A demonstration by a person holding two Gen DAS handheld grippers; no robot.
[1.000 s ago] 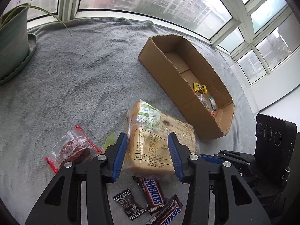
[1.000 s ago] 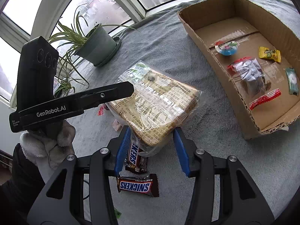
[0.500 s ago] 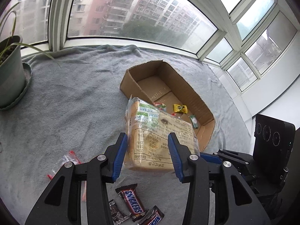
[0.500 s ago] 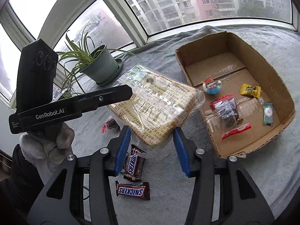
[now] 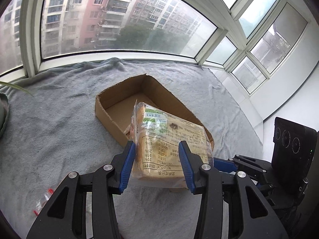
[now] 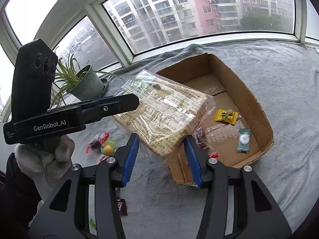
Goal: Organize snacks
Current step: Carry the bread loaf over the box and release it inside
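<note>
Both grippers hold one large clear bag of sliced bread in the air, over the near end of the open cardboard box. My left gripper is shut on one side of the bag. My right gripper is shut on the other side. Inside the box lie a yellow candy, a green wrapped candy and a clear pack with dark snacks, partly hidden by the bread.
A grey blanket covers the sill. A potted plant stands at the back. Loose snacks lie on the blanket: a red pack and a yellow ball candy. Windows run along the far edge.
Both grippers have lifted the bread higher and carried it toward the box. The Snickers bars below have dropped out of the left view.
</note>
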